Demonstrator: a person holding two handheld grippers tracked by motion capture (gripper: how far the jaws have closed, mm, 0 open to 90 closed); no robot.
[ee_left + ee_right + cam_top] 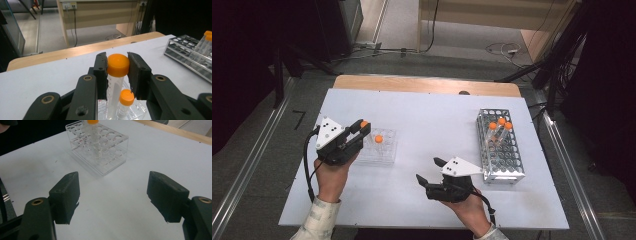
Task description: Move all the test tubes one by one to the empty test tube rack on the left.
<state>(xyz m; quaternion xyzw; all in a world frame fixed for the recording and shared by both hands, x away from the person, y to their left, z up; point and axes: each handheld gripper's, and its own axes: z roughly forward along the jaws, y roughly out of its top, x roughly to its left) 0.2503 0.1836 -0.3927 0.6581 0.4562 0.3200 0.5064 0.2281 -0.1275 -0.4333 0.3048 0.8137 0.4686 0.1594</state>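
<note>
1. Nearest the lens in the left gripper view: left gripper [118,65], jaws pinching the orange cap of a tube [114,96] by its sides, at centre frame.
2. Held upright, that tube, lower end hanging over the clear rack [135,110] at bottom centre; seen from the high view at left of centre, above the same rack [388,150].
3. Probably light: thin clear plastic wall, printed scale down the side, apparently empty. Stiff enough not to bend, yet smooth and round, so likely to swivel or slip in flat pads.
4. Best taken where it is now, across the cap: wider than the body, less slick, and a ledge against dropping. Squeezing the bare wall risks it shooting out.
5. Second tube [124,105] standing in the clear rack just behind and below, cap lower; close enough to be knocked on the way down.
6. Right gripper [113,195] spread wide with nothing between the jaws, resting near the bottom centre of the high view [428,171], well apart from both racks.
7. Metal rack [512,170] at right of the high view, with three more orange-capped tubes at its far end.
8. Hard to make out: tip of the held tube, cut off by the bottom edge; which hole lies under it; whether it already sits in one. Rack holes blur through the clear plastic.
</note>
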